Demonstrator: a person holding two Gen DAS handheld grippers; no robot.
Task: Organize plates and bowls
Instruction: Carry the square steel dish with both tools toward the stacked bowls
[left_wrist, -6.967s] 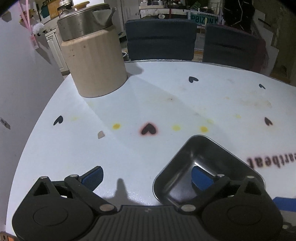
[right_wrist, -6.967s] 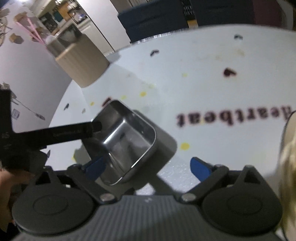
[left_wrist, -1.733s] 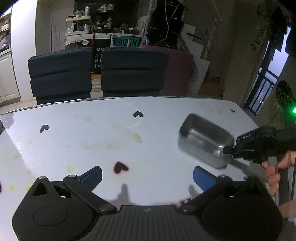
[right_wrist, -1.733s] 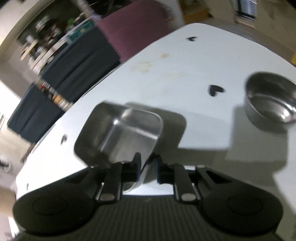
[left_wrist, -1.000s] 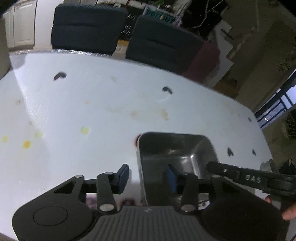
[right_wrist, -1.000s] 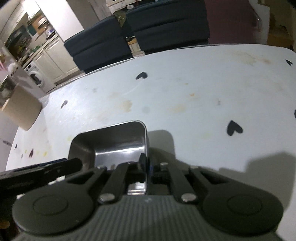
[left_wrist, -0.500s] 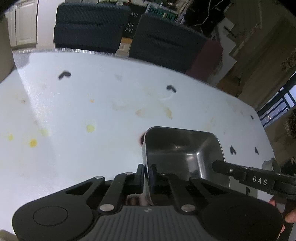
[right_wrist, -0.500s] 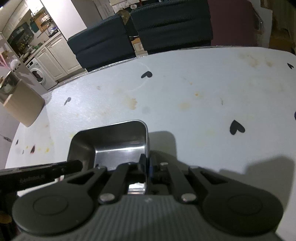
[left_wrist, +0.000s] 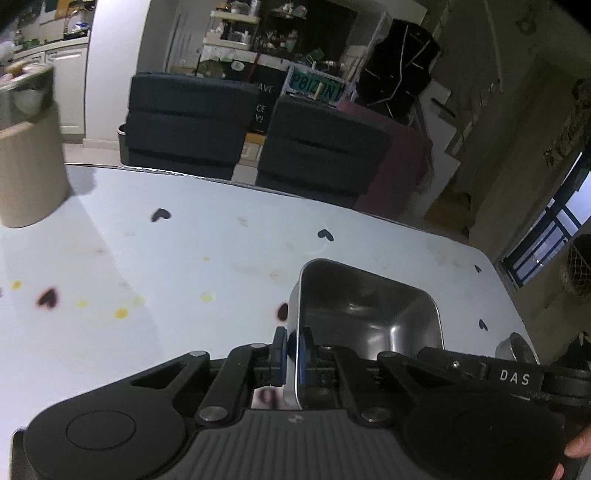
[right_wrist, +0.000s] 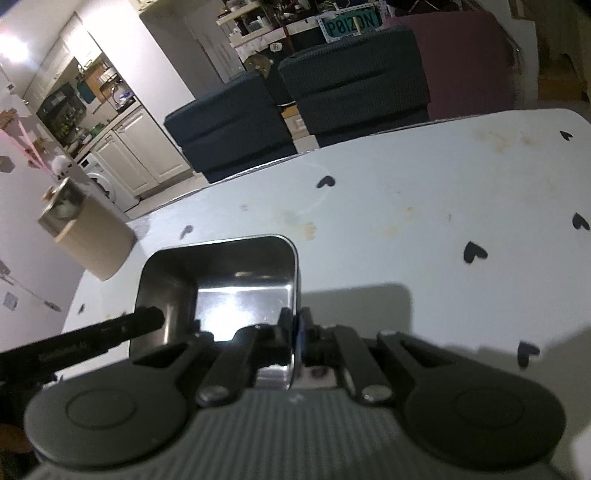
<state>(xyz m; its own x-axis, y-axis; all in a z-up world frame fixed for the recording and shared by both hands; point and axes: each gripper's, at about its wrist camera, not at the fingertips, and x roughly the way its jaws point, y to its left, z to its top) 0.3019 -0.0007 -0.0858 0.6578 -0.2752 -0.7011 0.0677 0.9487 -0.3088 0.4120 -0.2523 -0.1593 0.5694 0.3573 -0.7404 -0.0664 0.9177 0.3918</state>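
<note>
Fingers (left_wrist: 279, 350) on my left gripper (left_wrist: 290, 350) went from half open a second ago to clamped on the left wall of the steel tray (left_wrist: 364, 314); right gripper (right_wrist: 295, 332) is pinched shut on the opposite wall. Tray now looks held at both sides just above the table (left_wrist: 184, 258), so two-handed carry looks ready. Round bowl (left_wrist: 515, 347) sits far right.

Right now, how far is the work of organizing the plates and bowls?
Done: nothing looks stacked yet. In hand: left gripper and right gripper each clamp a wall of the square steel bowl. Left: setting it down; a round bowl waits on the table.
</note>
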